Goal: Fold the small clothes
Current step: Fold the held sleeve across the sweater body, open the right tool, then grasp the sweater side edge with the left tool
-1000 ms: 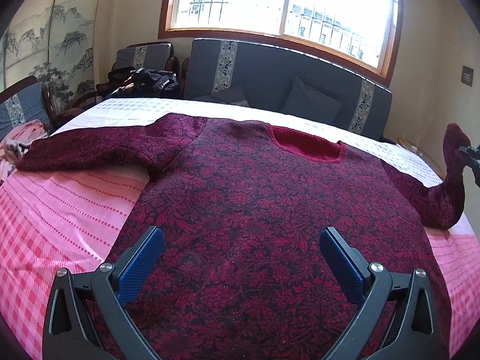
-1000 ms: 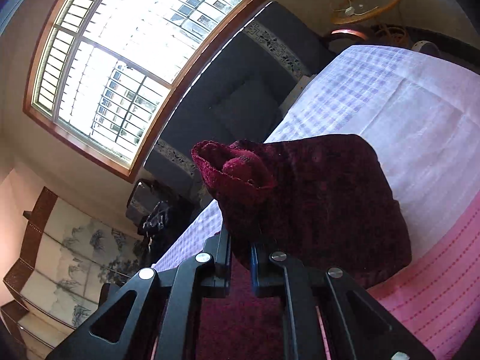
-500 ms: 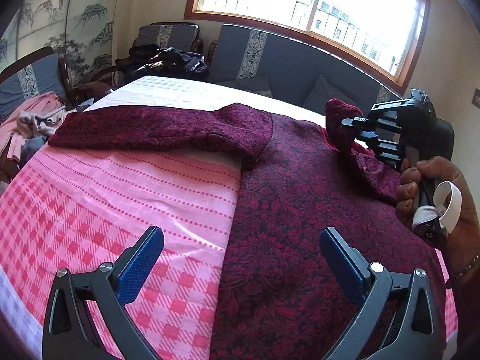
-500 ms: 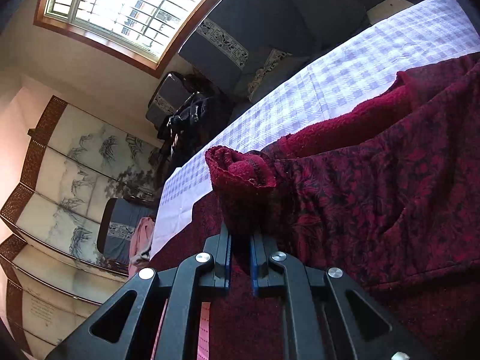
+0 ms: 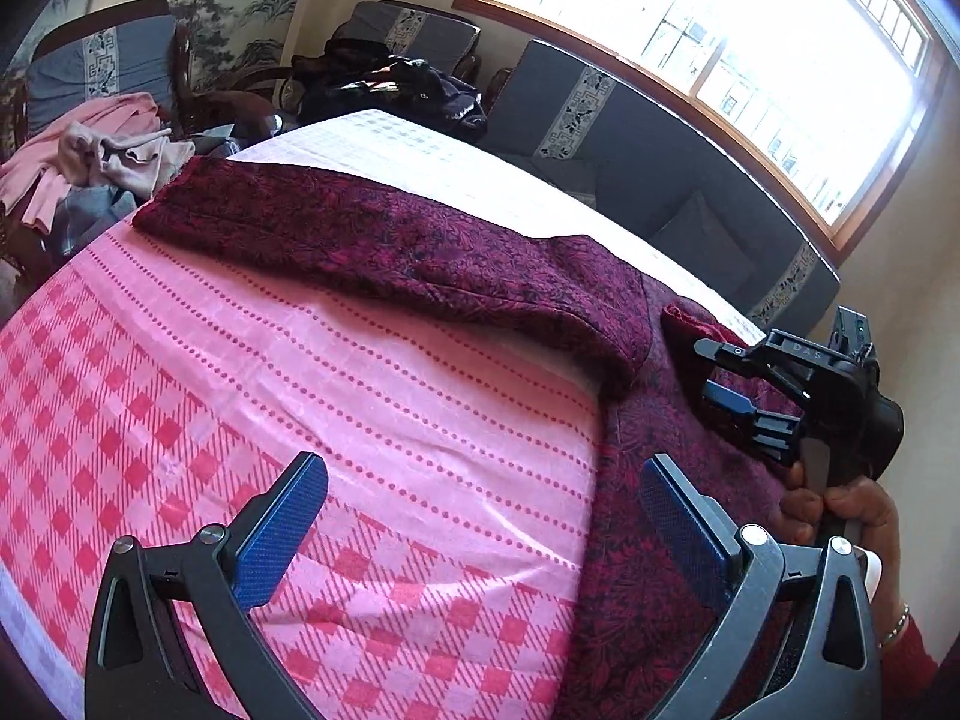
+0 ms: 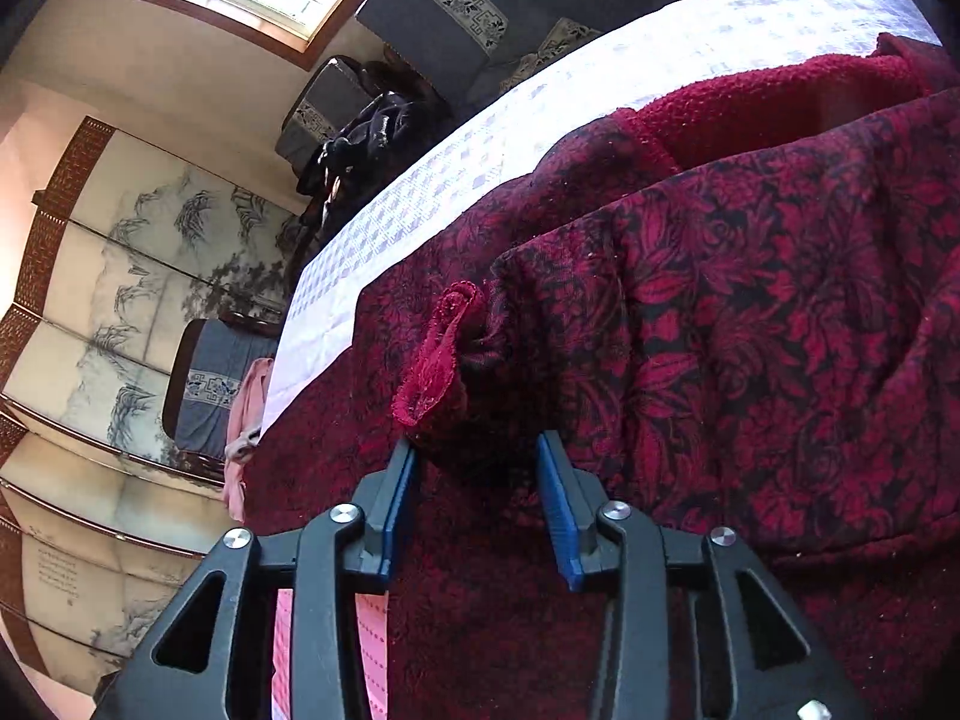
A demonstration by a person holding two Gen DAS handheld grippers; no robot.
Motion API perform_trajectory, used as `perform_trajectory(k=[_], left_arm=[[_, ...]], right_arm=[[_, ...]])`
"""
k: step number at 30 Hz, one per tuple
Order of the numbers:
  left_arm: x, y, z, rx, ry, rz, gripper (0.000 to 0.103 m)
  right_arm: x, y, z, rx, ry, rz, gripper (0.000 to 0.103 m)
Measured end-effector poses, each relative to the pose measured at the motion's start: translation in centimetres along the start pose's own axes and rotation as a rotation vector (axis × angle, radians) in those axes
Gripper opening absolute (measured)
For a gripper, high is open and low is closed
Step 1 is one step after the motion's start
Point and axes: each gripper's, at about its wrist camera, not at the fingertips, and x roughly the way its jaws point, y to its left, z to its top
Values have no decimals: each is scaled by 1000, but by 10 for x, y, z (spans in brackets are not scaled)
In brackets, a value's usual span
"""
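Sunlit bed [image 5: 252, 372]: right hand-held gripper [image 6: 474, 474] has just parted its jaws, dropping the cuff [image 6: 435, 360] across the sweater [image 6: 750, 312]; left hand-held gripper [image 5: 480, 522] gapes empty, sleeve fold done

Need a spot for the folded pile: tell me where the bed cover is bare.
Bare: the pink checked cover between the outstretched sleeve and the open left gripper, and the pale strip between that sleeve and the sofa. Crowded: the sweater body, where the right gripper has just been opening around the cuff.
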Motion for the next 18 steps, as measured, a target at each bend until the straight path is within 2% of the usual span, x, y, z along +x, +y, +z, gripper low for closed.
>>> perform_trajectory(k=[2, 5, 8, 13, 16, 18], left_arm=[[5, 10, 12, -34, 1, -19, 103], [15, 28, 30, -95, 8, -62, 103], [33, 52, 49, -192, 16, -104, 103], [72, 93, 74, -371, 63, -162, 102], [79, 104, 88, -424, 41, -197, 103], [85, 109, 97, -442, 32, -206, 103]], right_arm=[[-8, 6, -3, -27, -14, 23, 56], [-29, 9, -13, -43, -40, 98, 59], [-47, 3, -31, -36, -27, 183, 62], [-62, -16, -64, -82, 6, 161, 66], [-65, -27, -74, -97, 14, 129, 66], [-67, -34, -76, -84, 18, 146, 66]])
